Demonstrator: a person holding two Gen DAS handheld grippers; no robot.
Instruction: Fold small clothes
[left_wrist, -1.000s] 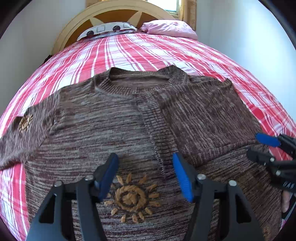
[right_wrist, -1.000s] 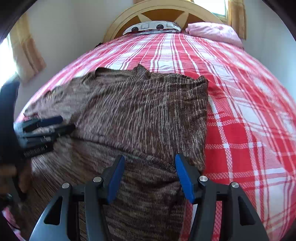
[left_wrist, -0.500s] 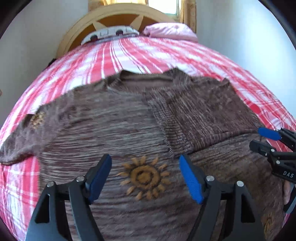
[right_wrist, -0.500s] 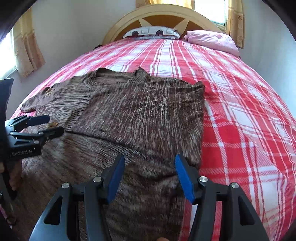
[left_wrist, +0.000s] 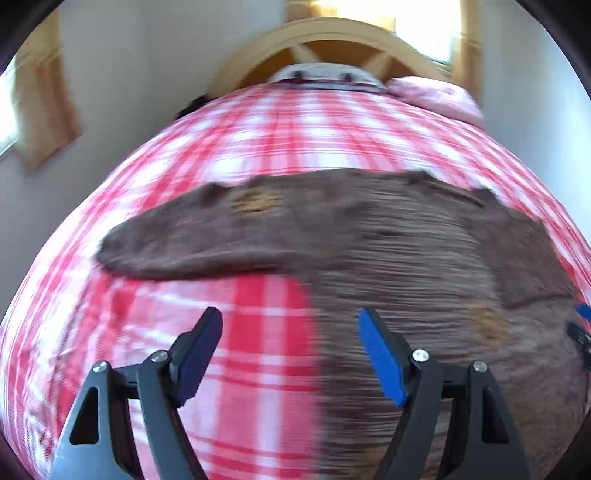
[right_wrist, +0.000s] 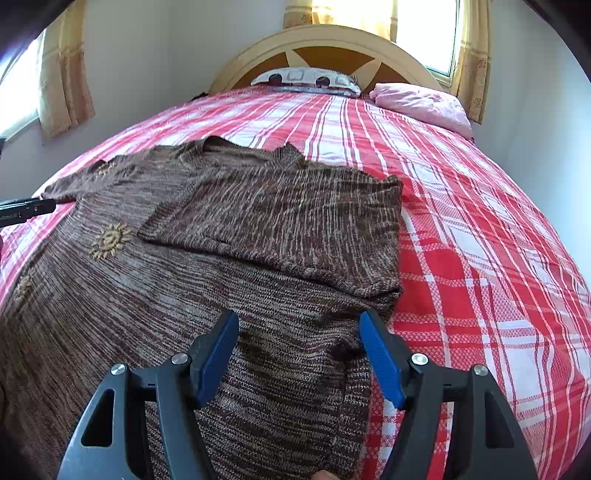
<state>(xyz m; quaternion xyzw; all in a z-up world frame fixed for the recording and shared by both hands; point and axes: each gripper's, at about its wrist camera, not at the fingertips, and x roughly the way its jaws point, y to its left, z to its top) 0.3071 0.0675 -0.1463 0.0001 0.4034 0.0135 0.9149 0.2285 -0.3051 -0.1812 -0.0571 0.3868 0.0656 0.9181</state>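
Over on the left, the left gripper (left_wrist: 290, 349) hangs above the left edge of the brown marled knit sweater (right_wrist: 229, 258), its blue-padded jaws spread wide with nothing between them; they have just been opening. Below it the red-and-white plaid bedspread (left_wrist: 258, 350) shows on one side and brown knit on the other, the whole view smeared with blur. The sweater's long left sleeve (left_wrist: 192, 240) lies stretched out flat across the plaid, pointing away to the left.

Moving across, the sweater lies flat in the middle of the bed, with an embroidered tan sun motif (right_wrist: 110, 240) on its chest. Its right sleeve (right_wrist: 295, 229) is folded inward and rests on top of the body.

On the right, the right gripper (right_wrist: 297, 356) hovers over the sweater's lower right edge, jaws apart and gripping nothing, having just opened wider. Beyond it, bare plaid runs up to a pink pillow (right_wrist: 424, 103) and a curved cream wooden headboard (right_wrist: 325, 40).
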